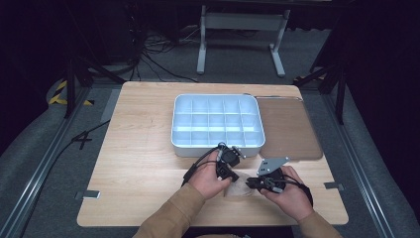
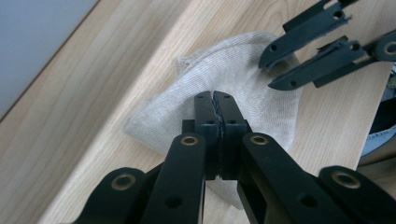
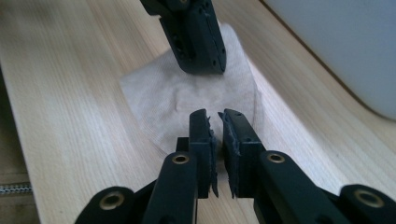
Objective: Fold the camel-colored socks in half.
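Note:
A small beige cloth (image 1: 240, 188) lies crumpled on the wooden table near its front edge, between the two hands. My left gripper (image 1: 232, 178) points down onto it. In the left gripper view its jaws (image 2: 214, 95) meet, pinching a raised fold of the cloth (image 2: 243, 70). My right gripper (image 1: 250, 182) comes in from the right, tips at the cloth's edge. In the right gripper view its jaws (image 3: 215, 116) stand slightly apart above the cloth (image 3: 154, 102) with nothing between them. The left gripper (image 3: 201, 63) presses into the fabric just beyond.
A white compartment tray (image 1: 216, 148) sits just behind the hands, its wall close to the left gripper. A brown translucent lid (image 1: 289, 129) lies flat to the tray's right. Bare wood stretches to the left of the hands.

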